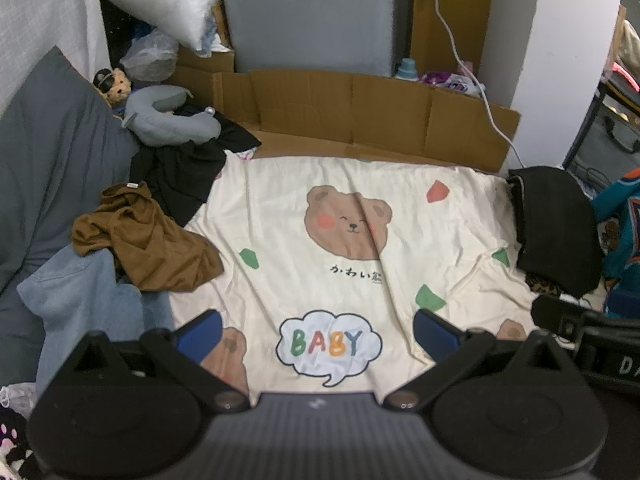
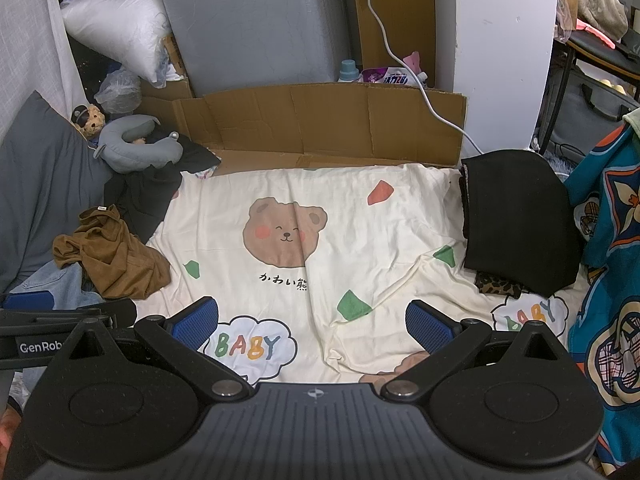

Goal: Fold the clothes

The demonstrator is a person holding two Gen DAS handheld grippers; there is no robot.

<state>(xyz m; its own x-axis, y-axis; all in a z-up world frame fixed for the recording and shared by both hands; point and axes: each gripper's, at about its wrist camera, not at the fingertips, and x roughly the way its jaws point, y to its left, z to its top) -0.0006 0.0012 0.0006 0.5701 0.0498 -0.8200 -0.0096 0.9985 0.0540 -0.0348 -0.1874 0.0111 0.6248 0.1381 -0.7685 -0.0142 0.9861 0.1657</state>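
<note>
A tall grey padded panel (image 2: 256, 20) is standing against the back wall, flattened brown cardboard (image 2: 320, 120) is leaning below it, and a white pillar (image 2: 500, 40) is rising beside them.

The cream bedsheet (image 1: 280, 220) carries the word "BABY" in coloured letters inside a cloud bubble (image 1: 329, 345), seen in both views. A second "BABY" cloud (image 2: 530, 315) sits near the folded black garment in the right wrist view (partly creased, so less clear). Under the printed bear face (image 2: 285, 232) runs a short line of Japanese script (image 2: 283, 281), "かわい熊". A black strap (image 2: 40, 346) at the left edge reads "GenRob", cut off by the gripper body. In the left wrist view, another strap (image 1: 624, 366) shows "DA", cut off by the frame edge. The bottle labels at the back are too small to read.
</note>
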